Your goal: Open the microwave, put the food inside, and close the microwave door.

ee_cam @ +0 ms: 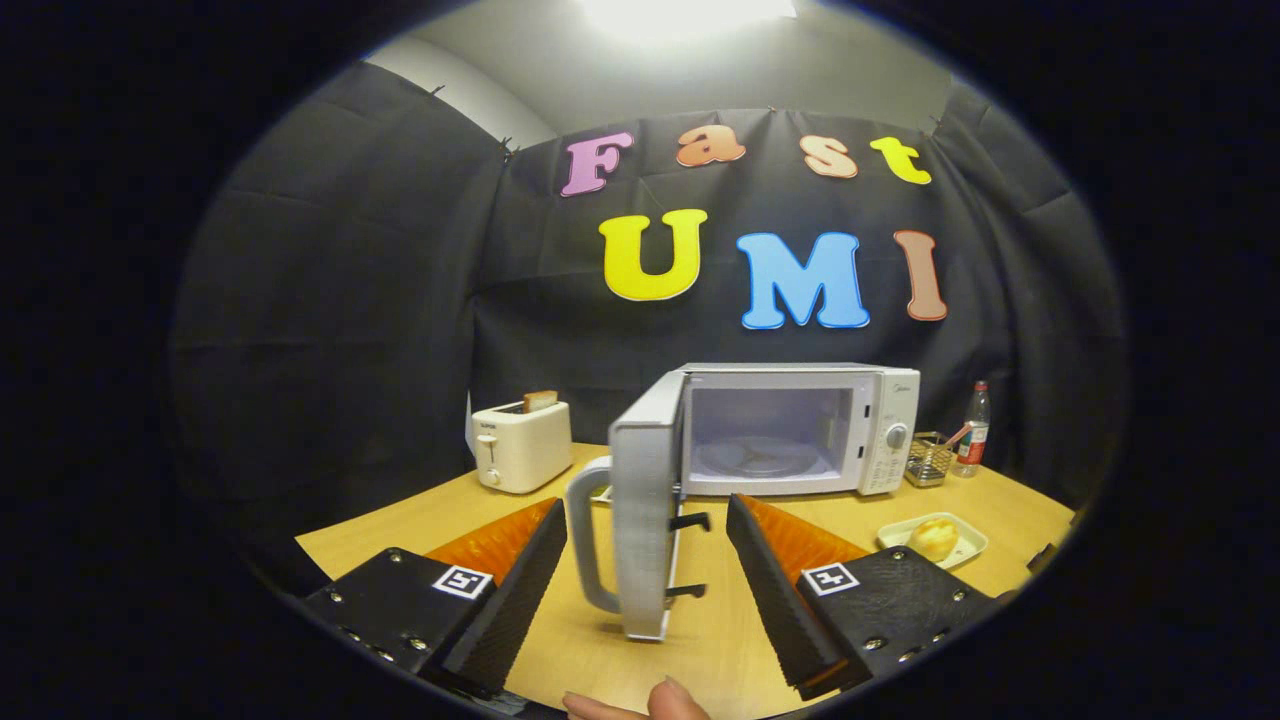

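I see hand-held gripper spread wide, microwave door w/ handle open betw. fingers; food tray beyond right finger.

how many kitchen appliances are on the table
2. The microwave stands beyond the open gripper, its door swung open between the fingers. The toaster sits left of it, a slice of bread poking out.

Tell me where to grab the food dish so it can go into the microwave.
Take the tray by its raised near rim, coming low from the front. The bun fills the middle, so a rim pinch suits. The tongs are open, straddling the swung-out door.
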`<state>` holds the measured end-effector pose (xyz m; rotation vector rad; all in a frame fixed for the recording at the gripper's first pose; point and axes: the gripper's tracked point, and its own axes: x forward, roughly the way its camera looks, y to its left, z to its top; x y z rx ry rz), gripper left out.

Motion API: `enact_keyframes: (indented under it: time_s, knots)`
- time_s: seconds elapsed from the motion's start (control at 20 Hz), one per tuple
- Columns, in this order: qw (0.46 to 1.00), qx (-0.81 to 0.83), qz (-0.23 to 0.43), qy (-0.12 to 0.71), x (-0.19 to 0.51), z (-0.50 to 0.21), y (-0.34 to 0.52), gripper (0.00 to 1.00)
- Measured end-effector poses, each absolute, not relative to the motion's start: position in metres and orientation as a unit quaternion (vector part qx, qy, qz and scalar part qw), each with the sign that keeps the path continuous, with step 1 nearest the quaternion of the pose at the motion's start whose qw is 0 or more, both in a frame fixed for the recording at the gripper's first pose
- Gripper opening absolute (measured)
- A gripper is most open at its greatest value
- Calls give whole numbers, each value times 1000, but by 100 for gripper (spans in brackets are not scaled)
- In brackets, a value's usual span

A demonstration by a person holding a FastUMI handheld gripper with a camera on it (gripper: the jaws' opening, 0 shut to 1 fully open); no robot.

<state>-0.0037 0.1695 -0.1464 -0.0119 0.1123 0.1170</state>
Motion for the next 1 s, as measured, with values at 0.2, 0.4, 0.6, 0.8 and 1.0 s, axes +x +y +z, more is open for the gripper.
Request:
enact_keyframes:
  time_s: [0.2, 0.4, 0.6, 0.8, 1.0]
  knots:
    - [997, -42, -6, 67, 23, -161, 64, 96]
    - [989, -62, -71, 117, 55, -199, -38, 96]
    - [979, -30, -74, 186, 81, -240, -92, 96]
    - [959, -5, -74, 272, 96, -286, -127, 97]
    - [942, 20, -75, 326, 105, -311, -147, 96]
